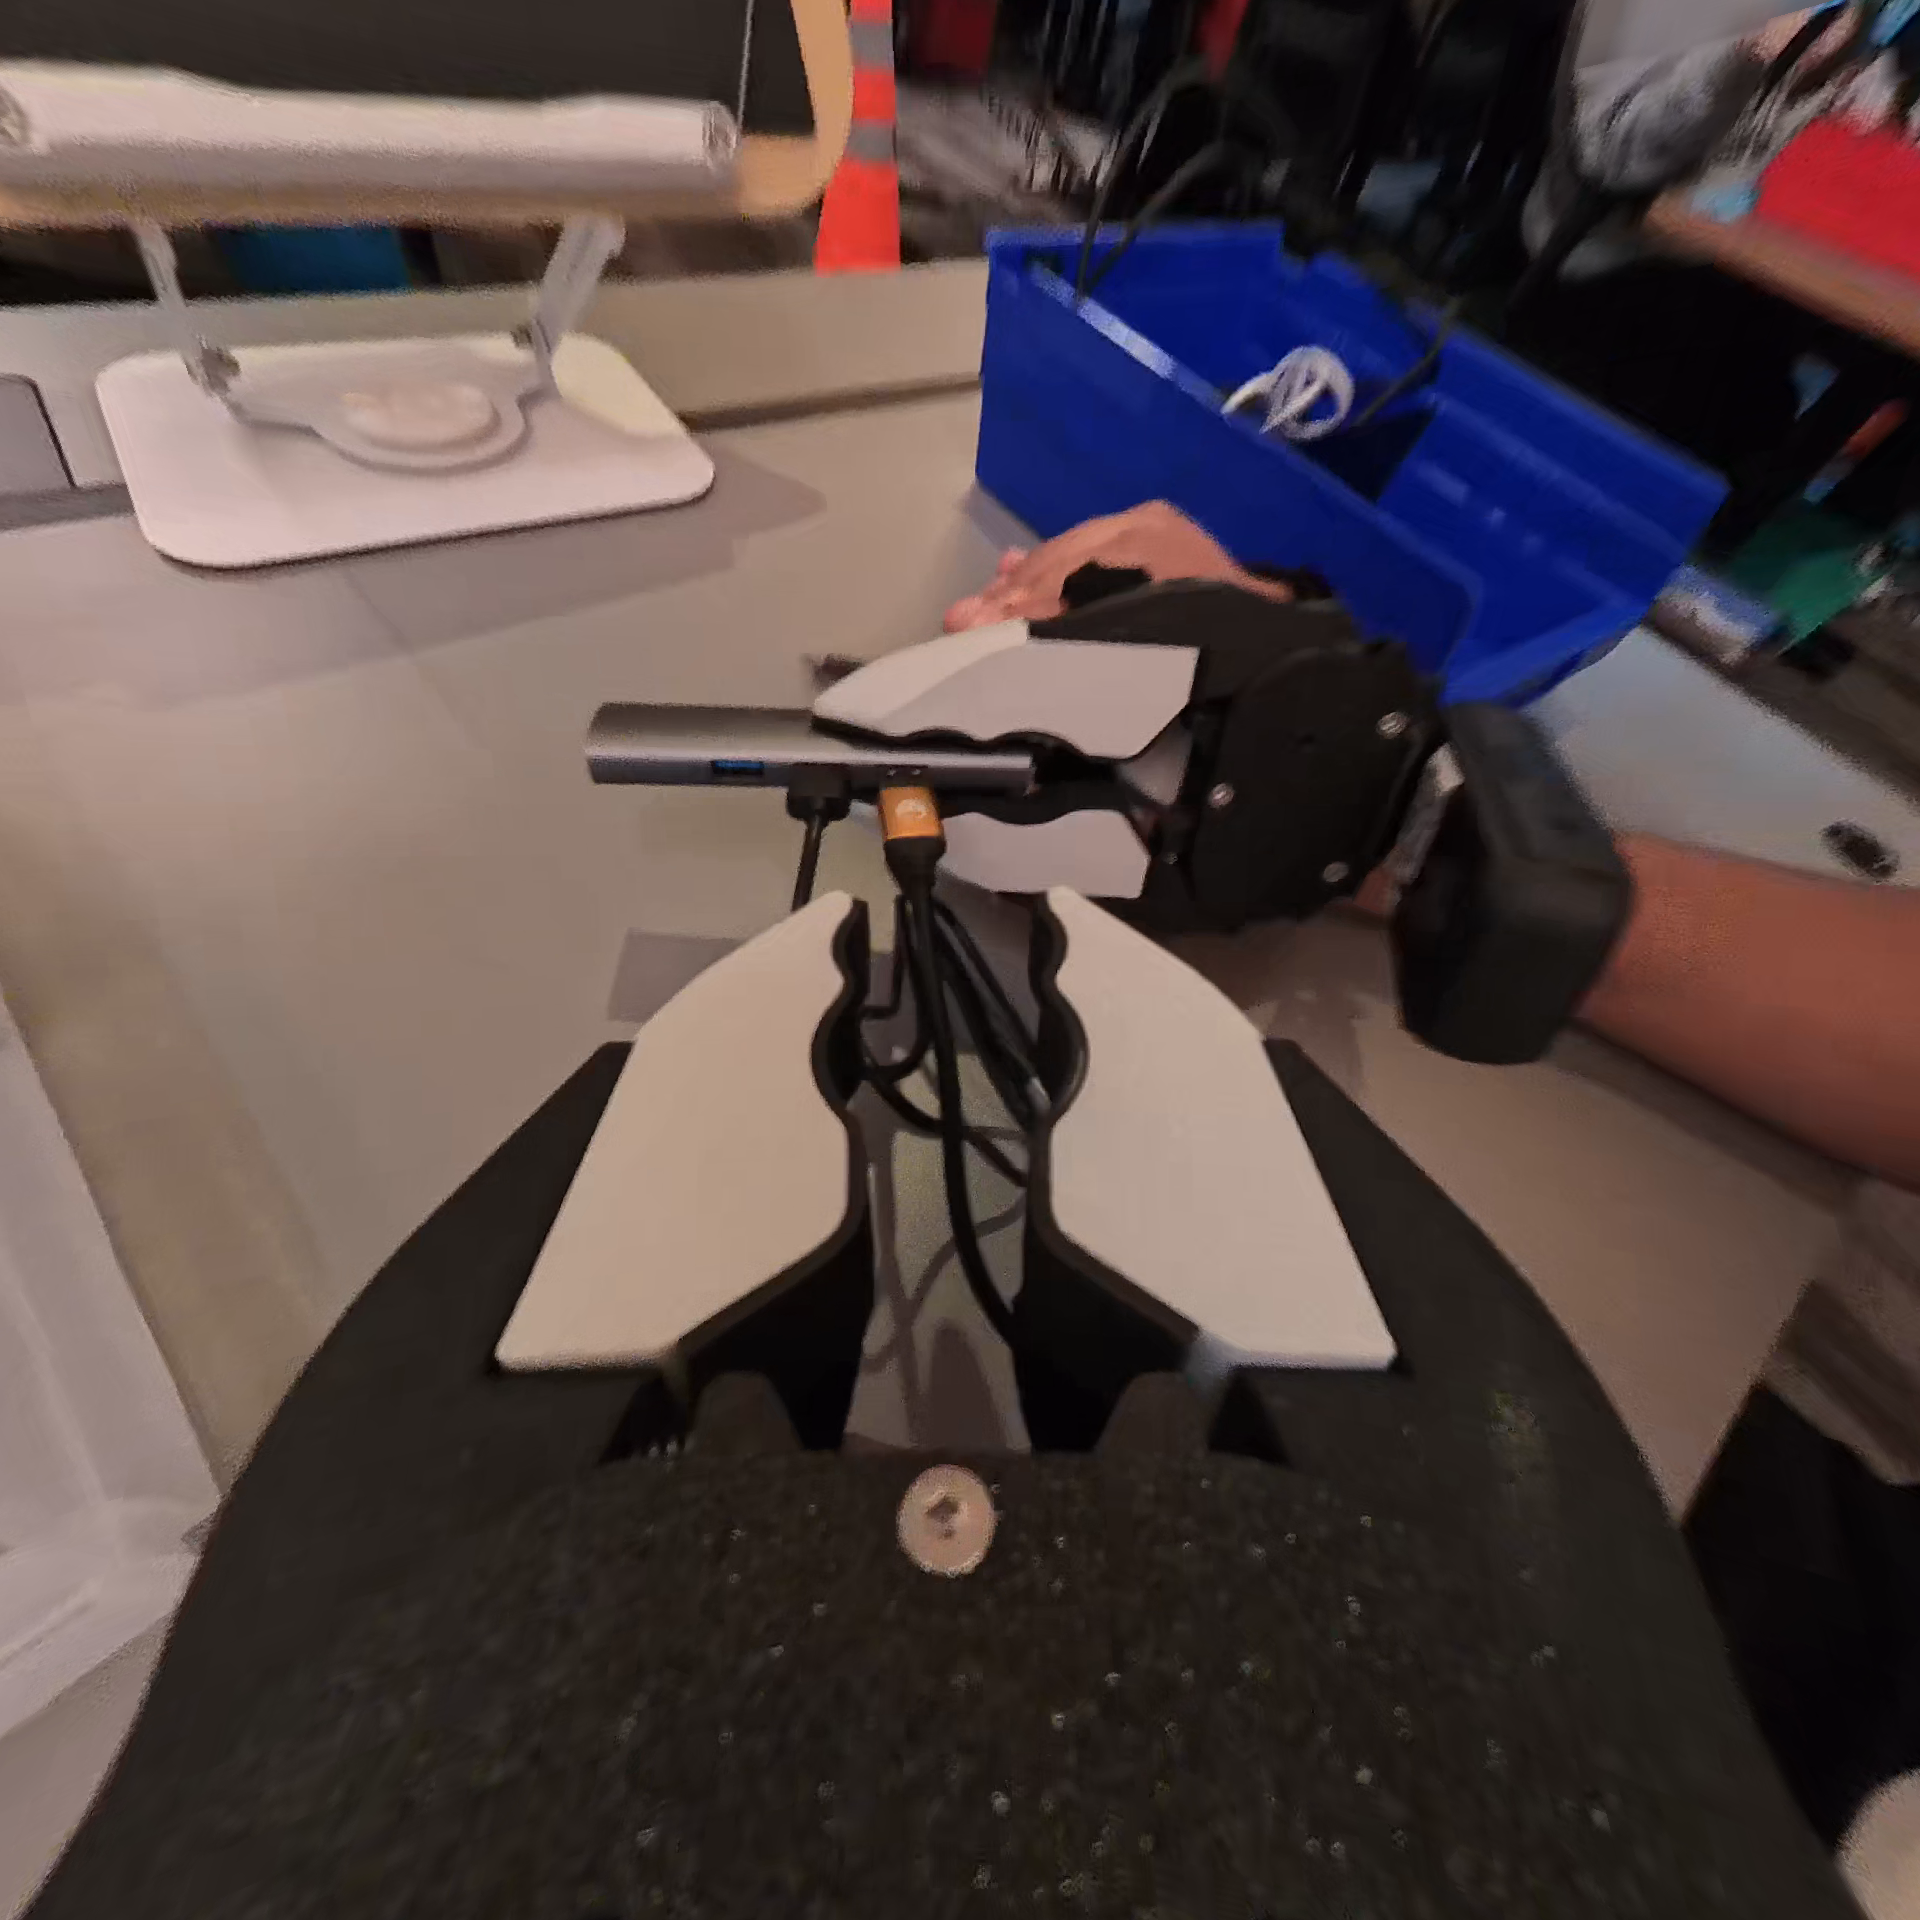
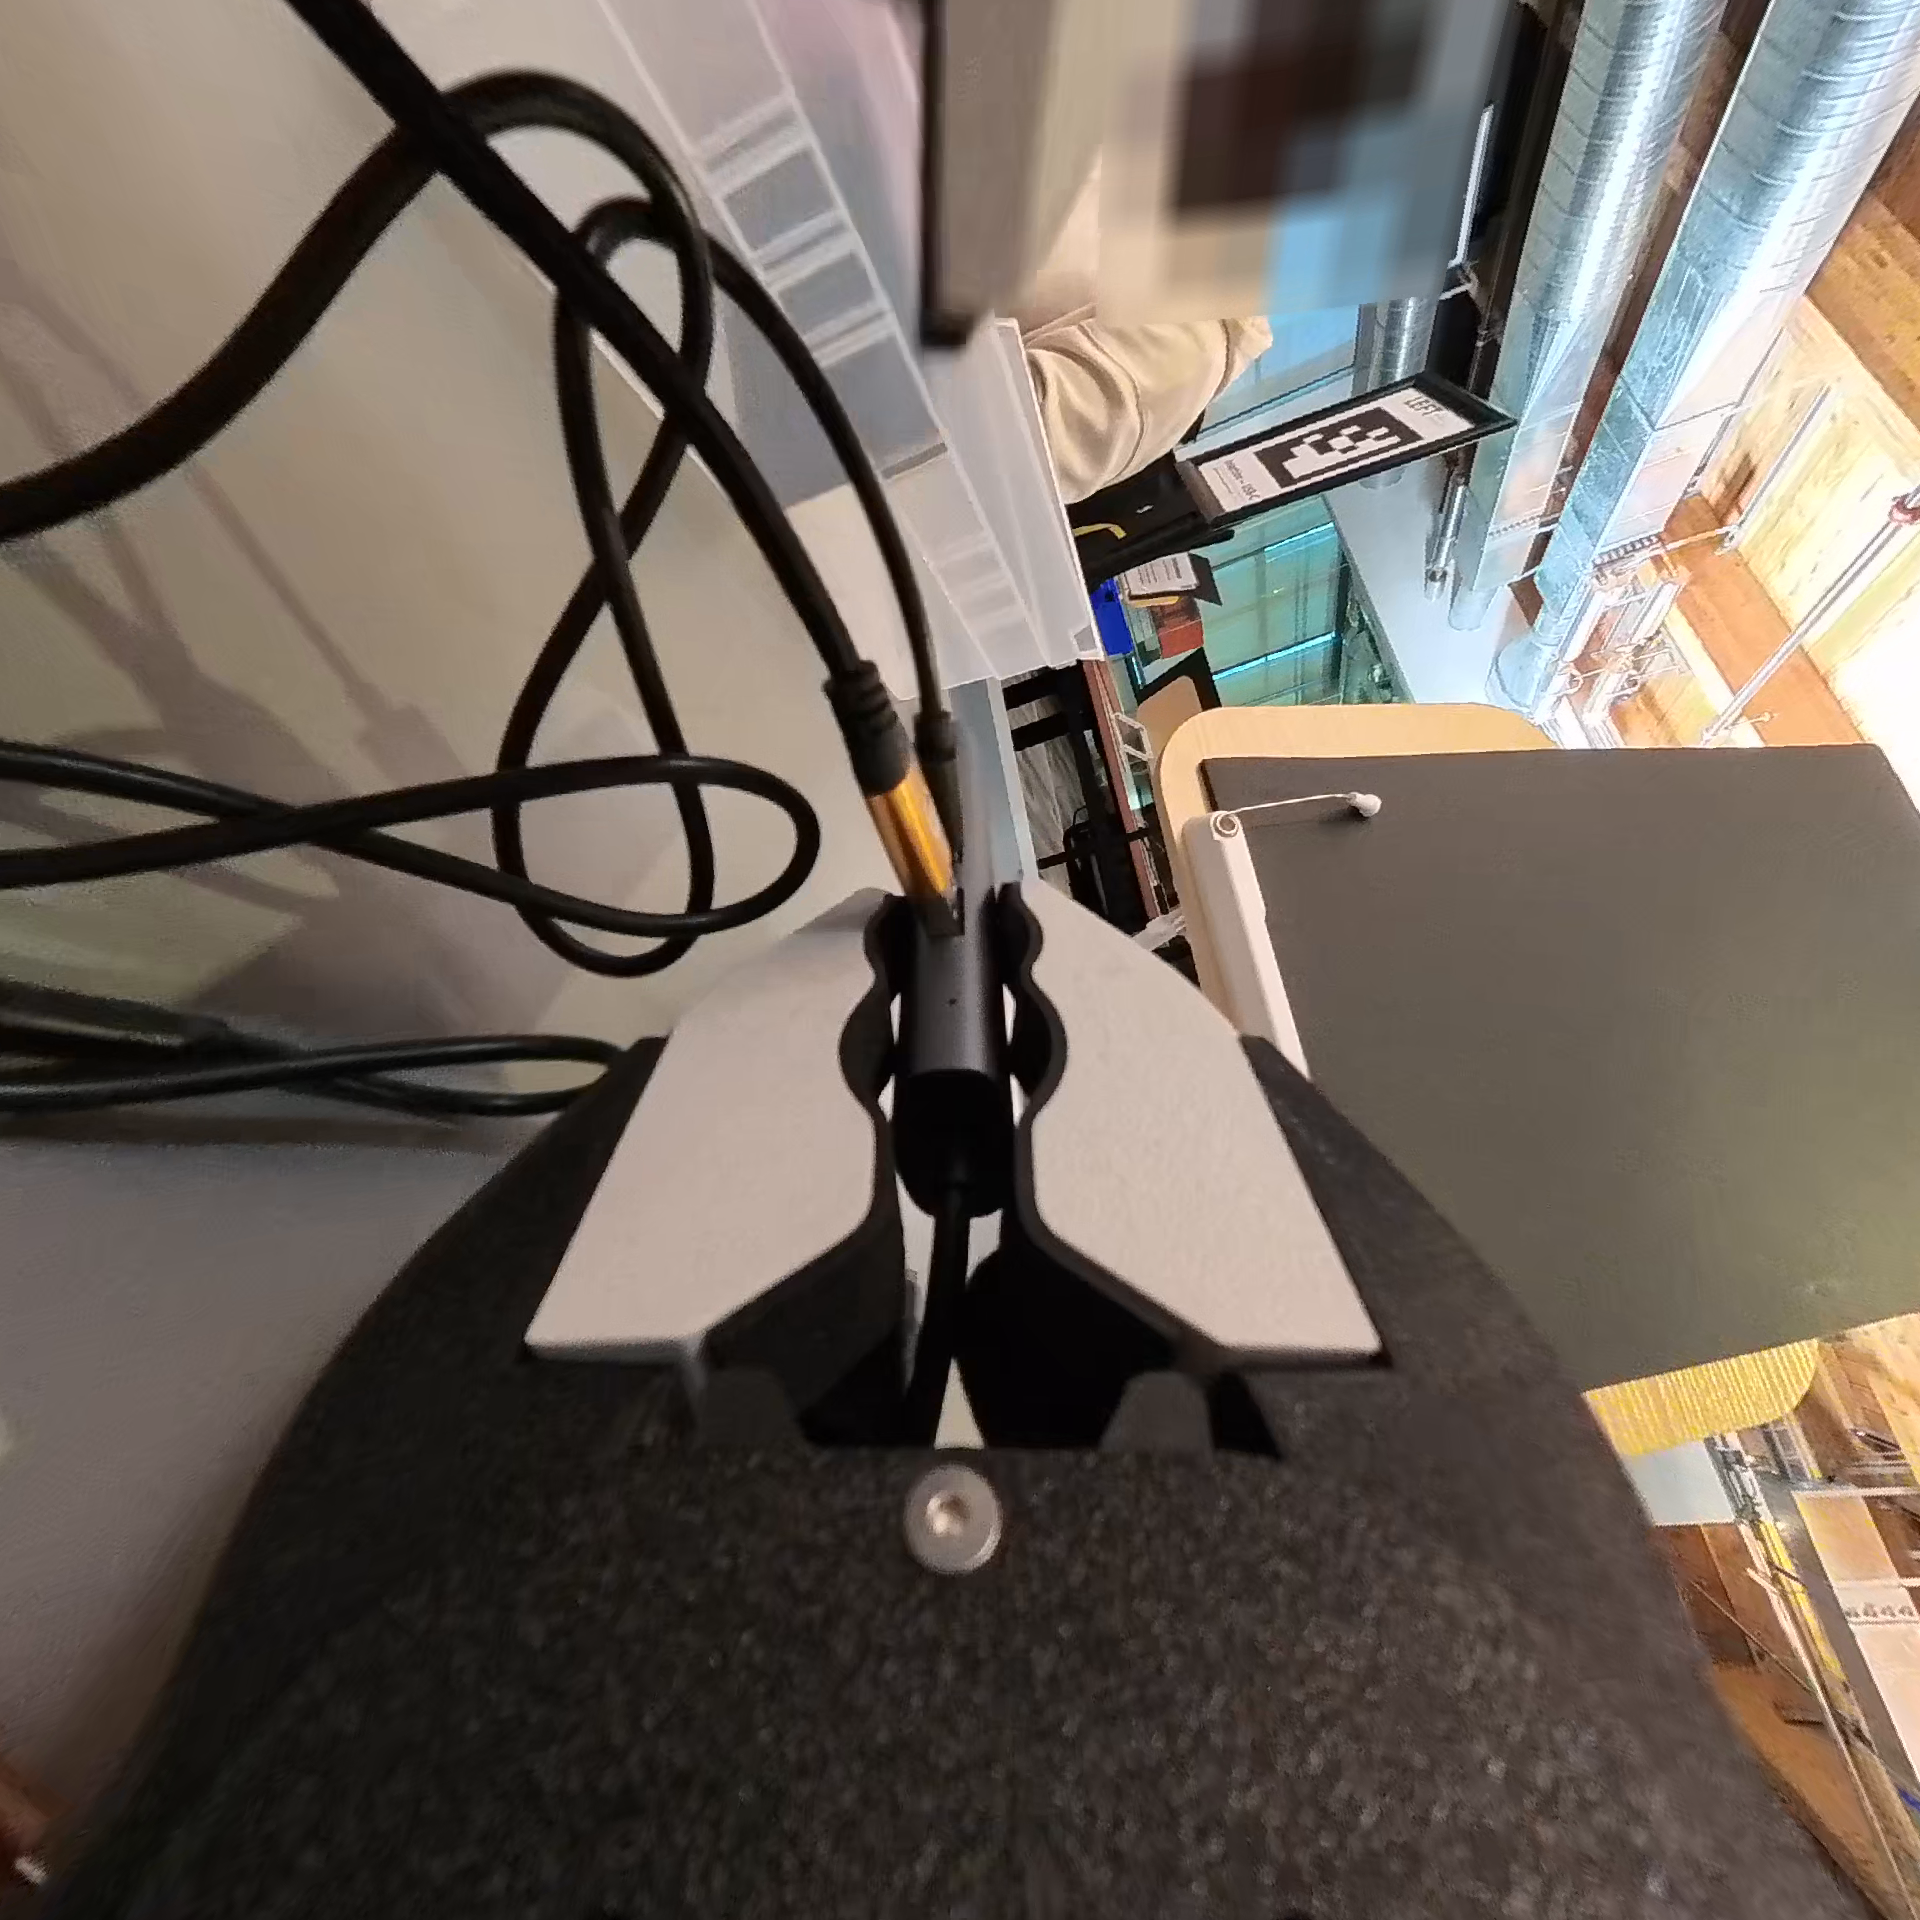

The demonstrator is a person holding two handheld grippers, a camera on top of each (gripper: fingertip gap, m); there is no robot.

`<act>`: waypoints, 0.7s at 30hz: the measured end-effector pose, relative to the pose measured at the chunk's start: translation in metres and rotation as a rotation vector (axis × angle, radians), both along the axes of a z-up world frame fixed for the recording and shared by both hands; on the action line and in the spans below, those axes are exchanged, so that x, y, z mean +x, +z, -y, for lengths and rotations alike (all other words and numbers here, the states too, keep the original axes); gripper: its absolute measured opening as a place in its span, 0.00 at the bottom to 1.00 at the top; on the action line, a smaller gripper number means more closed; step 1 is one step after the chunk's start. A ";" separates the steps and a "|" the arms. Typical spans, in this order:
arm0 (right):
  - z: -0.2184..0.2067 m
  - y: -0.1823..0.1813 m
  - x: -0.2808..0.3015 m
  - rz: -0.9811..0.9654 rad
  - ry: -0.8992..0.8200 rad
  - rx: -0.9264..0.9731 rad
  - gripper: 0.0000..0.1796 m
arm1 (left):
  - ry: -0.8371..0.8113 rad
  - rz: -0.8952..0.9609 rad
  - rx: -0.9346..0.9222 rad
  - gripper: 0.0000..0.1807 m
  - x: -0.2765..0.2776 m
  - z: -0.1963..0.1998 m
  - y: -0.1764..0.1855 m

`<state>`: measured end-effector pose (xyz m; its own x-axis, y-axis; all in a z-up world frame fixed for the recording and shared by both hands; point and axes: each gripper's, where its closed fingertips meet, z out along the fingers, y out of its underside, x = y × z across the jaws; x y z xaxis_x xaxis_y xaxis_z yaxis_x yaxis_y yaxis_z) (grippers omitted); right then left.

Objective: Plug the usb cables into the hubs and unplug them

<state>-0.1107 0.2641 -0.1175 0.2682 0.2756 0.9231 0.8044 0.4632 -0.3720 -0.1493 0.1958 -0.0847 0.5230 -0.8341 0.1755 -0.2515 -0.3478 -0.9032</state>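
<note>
The right gripper (image 1: 1023, 774) clamps the grey hub (image 1: 727, 743) above the table (image 1: 312, 883). The left gripper (image 1: 951, 935) hangs released just below the hub's gold-ended cable (image 1: 909, 821), which is plugged in.

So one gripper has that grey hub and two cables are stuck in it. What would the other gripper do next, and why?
Probably the left gripper eases forward and closes on the gold plug. The right gripper already clamps the hub, both plugs sit seated in it, and the left gripper hangs open just short of the gold one, cables running between its fingers.
</note>
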 end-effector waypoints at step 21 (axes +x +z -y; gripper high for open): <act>0.012 0.006 -0.013 0.001 0.034 0.028 0.10 | 0.009 -0.135 0.051 0.02 0.004 0.001 -0.021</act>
<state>-0.1234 0.2525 -0.1116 0.2584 0.2584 0.9308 0.7882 0.5007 -0.3578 -0.1449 0.1945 -0.1056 0.5468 -0.8351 0.0608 -0.3686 -0.3053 -0.8780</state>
